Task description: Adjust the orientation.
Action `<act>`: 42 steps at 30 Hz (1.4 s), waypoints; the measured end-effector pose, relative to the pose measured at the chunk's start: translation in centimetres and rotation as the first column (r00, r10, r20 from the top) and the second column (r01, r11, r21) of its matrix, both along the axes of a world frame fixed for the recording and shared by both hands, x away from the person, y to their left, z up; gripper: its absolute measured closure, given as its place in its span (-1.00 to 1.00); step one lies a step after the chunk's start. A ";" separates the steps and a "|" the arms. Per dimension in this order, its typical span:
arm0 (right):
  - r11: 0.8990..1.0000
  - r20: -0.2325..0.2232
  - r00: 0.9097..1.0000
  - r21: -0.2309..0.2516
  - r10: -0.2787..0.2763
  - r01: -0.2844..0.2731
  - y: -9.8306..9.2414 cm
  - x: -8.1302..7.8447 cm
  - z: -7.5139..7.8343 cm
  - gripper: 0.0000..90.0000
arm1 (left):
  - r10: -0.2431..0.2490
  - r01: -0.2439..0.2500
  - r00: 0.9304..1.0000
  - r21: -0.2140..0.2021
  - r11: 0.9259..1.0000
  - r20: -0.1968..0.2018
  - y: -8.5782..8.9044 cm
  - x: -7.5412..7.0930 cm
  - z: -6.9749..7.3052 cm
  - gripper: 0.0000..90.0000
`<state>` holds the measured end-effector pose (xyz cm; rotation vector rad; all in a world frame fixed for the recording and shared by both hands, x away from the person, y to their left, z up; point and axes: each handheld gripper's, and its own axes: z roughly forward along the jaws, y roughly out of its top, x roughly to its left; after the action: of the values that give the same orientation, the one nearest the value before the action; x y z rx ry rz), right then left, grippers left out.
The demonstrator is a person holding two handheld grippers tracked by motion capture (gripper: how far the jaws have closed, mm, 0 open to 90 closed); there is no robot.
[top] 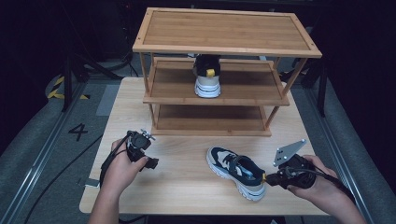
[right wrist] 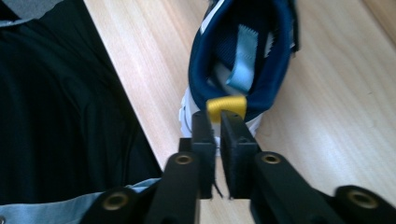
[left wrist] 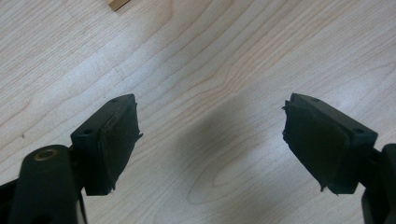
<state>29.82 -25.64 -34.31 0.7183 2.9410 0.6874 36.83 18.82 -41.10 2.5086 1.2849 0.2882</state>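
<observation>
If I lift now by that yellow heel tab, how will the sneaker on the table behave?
The right gripper pinches only the yellow tab, so the sneaker will probably hang toe-down and swing. The tab looks soft, so it may flex. Its chunky sole suggests some weight; slipping seems possible.

A navy and cream shoe (top: 236,171) with a white sole lies upright on the desk (top: 182,186), heel near the front edge, its yellow heel tab (right wrist: 226,106) apparently pinched. Its mate (top: 207,77) stands on the rack's (top: 224,44) middle shelf, heel outward.
</observation>
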 end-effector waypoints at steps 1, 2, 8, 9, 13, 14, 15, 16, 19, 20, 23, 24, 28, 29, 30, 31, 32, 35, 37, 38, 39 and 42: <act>1.000 0.023 1.000 0.010 -0.007 0.007 -0.1 0.0 0.2 0.70 | -0.003 0.003 1.000 0.001 1.000 0.002 0.1 -0.1 0.0 -0.59; 1.000 0.034 0.999 0.024 -0.006 0.006 -0.1 0.1 0.4 0.64 | -0.003 0.003 1.000 -0.002 1.000 0.001 0.2 -0.2 -0.1 -0.59; 0.997 0.106 0.994 0.071 -0.031 0.024 0.8 1.8 0.1 0.41 | 0.014 -0.014 1.000 -0.001 1.000 -0.009 1.1 -1.3 -0.4 -0.60; 0.997 0.119 0.992 0.070 -0.034 0.025 1.1 2.2 -0.2 0.41 | 0.021 -0.021 1.000 -0.002 1.000 -0.011 1.3 -1.5 -0.4 -0.60; 0.999 0.120 0.992 0.032 -0.039 0.036 2.7 3.9 -2.0 0.36 | 0.044 -0.043 0.999 0.007 0.999 -0.022 2.0 -2.3 -0.7 -0.60; 0.999 0.115 0.993 0.025 -0.040 0.037 3.0 4.3 -2.4 0.35 | 0.044 -0.044 0.999 0.011 0.999 -0.018 2.2 -2.4 -0.7 -0.60; 0.999 0.107 0.993 0.015 -0.040 0.038 3.3 4.6 -2.8 0.34 | 0.044 -0.044 0.999 0.010 0.999 -0.022 2.3 -2.4 -0.7 -0.60; 0.999 0.105 0.994 0.011 -0.039 0.038 3.6 4.8 -3.2 0.34 | 0.047 -0.047 0.999 0.010 0.999 -0.022 2.4 -2.5 -0.8 -0.60; 0.998 0.126 0.990 -0.002 -0.067 0.068 4.2 5.5 -4.1 0.36 | 0.051 -0.051 0.998 0.013 0.999 -0.026 2.4 -2.8 -0.9 -0.60; 0.997 0.126 0.989 -0.002 -0.078 0.079 4.2 5.7 -4.2 0.40 | 0.050 -0.050 0.998 0.015 0.999 -0.027 2.4 -2.8 -0.9 -0.60; 0.996 0.140 0.986 -0.017 -0.087 0.090 4.5 6.1 -4.6 0.46 | 0.048 -0.048 0.998 0.017 0.999 -0.031 2.3 -2.8 -1.1 -0.60; 0.995 0.138 0.986 -0.028 -0.089 0.093 4.7 6.2 -4.8 0.50 | 0.047 -0.047 0.998 0.019 0.999 -0.030 2.3 -2.8 -1.1 -0.60; 0.994 0.136 0.986 -0.030 -0.095 0.100 4.9 6.3 -4.9 0.68 | 0.042 -0.042 0.999 0.017 0.999 -0.031 2.2 -2.8 -1.2 -0.60; 0.994 0.138 0.985 -0.032 -0.101 0.106 4.8 6.3 -4.9 0.70 | 0.043 -0.043 0.999 0.018 0.999 -0.032 2.3 -2.7 -1.2 -0.60; 0.992 0.147 0.982 -0.037 -0.115 0.122 4.7 6.3 -4.8 0.71 | 0.042 -0.041 0.999 0.020 0.999 -0.031 2.3 -2.7 -1.2 -0.60; 0.990 0.146 0.981 -0.036 -0.130 0.137 4.3 6.4 -4.7 0.71 | 0.042 -0.041 0.999 0.017 0.999 -0.033 2.3 -2.6 -1.2 -0.60; 0.988 0.146 0.979 -0.035 -0.142 0.149 4.1 6.5 -4.6 0.71 | 0.042 -0.041 0.999 0.021 0.999 -0.029 2.3 -2.6 -1.2 -0.60; 0.975 0.156 0.964 -0.016 -0.217 0.222 2.3 7.0 -4.3 0.71 | 0.044 -0.044 0.999 0.011 0.999 -0.031 2.1 -2.4 -1.2 -0.60; 0.963 0.163 0.951 -0.012 -0.263 0.269 1.0 7.4 -4.3 0.70 | 0.035 -0.035 0.999 0.016 0.999 -0.029 2.0 -2.2 -1.2 -0.60; 0.959 0.168 0.946 -0.011 -0.277 0.282 0.6 7.6 -4.4 0.70 | 0.034 -0.034 0.999 0.016 0.999 -0.029 1.9 -2.1 -1.2 -0.60; 0.954 0.169 0.941 -0.015 -0.292 0.299 0.2 7.8 -4.5 0.70 | 0.026 -0.026 0.999 0.015 1.000 -0.029 1.8 -2.0 -1.3 -0.60; 0.944 0.156 0.934 -0.021 -0.322 0.329 -0.5 8.2 -5.2 0.66 | 0.030 -0.029 0.999 0.009 1.000 -0.041 1.5 -1.9 -1.3 -0.60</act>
<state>38.05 -26.11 -39.49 1.0654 2.6020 0.6093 34.88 20.31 -42.41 2.5166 1.3398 0.2504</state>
